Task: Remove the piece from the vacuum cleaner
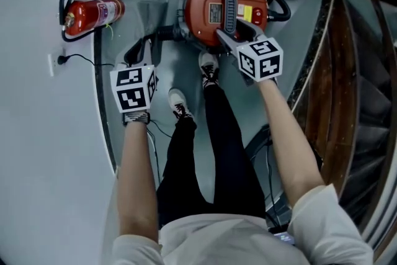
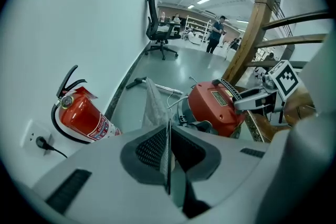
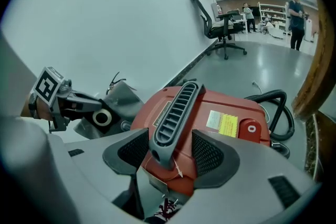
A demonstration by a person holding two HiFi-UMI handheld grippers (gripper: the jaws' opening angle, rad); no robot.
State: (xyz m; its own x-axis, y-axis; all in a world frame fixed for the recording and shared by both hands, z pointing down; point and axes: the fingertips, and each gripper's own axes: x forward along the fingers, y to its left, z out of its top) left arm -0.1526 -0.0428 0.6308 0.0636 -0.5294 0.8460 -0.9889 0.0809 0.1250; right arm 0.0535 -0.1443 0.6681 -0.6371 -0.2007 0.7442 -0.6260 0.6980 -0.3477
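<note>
Pinching a thin flat edge, the left gripper's (image 2: 168,139) fingers (image 2: 149,149) are clenched on the grey piece (image 2: 152,105), whose plate stands edge-on between the pads while its soft grey part shows just past the fingertips. From the right gripper view the same piece shows a round hole in its flat face and sits at those fingertips, just beside the red vacuum cleaner (image 3: 247,105); whether it touches the machine cannot be told. The right gripper (image 3: 170,153) has its fingers (image 3: 131,152) released and spread wide, one on each side of the ribbed dark handle (image 3: 176,113) on top of the vacuum cleaner, with a gap between each pad and the handle. Past the right fingertips a black hose (image 3: 273,107) loops off the far side of the machine. To the left of the left fingers a red fire extinguisher (image 2: 81,115) lies on the grey floor (image 2: 173,68) against the white wall, with a plug in a socket (image 2: 42,143) just beside it. Far beyond the left fingertips stands a black office chair (image 2: 157,29), and to their right rises a wooden stair rail (image 2: 252,39). Below both grippers, the person's shoes (image 1: 209,68) stand near the vacuum cleaner.
</note>
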